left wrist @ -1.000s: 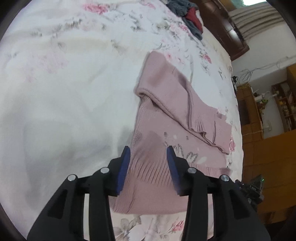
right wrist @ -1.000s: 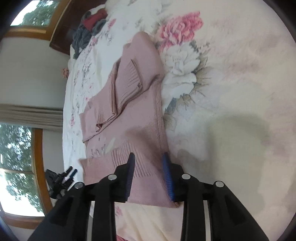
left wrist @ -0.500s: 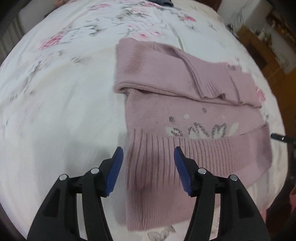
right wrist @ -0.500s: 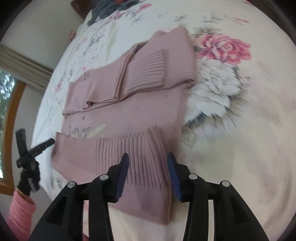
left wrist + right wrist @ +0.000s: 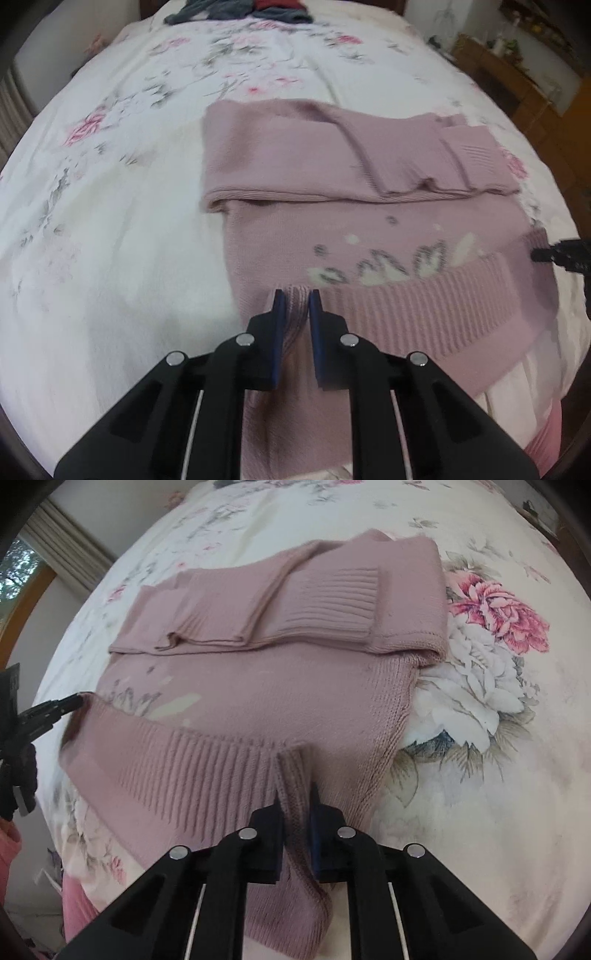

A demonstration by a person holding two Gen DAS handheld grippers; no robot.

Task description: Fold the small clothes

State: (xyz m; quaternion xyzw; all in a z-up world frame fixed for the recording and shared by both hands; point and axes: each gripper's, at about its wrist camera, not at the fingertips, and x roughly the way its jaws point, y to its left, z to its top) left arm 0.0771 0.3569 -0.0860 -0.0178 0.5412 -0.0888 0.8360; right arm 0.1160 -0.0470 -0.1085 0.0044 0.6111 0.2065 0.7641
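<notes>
Garment: a small dusty-pink knitted sweater with a ribbed hem and a pale rabbit motif lies flat on the bed, near the bed's front edge, over a white bedsheet printed with pink flowers.
Sleeves: both sleeves are already folded across the chest, cuffs overlapping, so the body forms a compact rectangle ready for a hem-to-collar fold.
Left tongs: the left tongs are clenched on a pinched ridge of the ribbed hem at the garment's left corner; knit fabric bunches between the blue pads.
Right tongs: the right tongs are likewise clenched on the hem at the opposite corner, with a fold of knit standing up between the jaws.
Reason for grip: holding both hem corners keeps the lower edge straight and level when it is carried, and stops the loose knit from sagging at the middle.
Step in hand: probably the lift of the hem toward the shoulders.
Caution: the hem overhangs the bed's edge slightly; uneven lifting may skew the fold or disturb the sleeves.
Background: a heap of dark clothes lies at the far end, well apart.
</notes>
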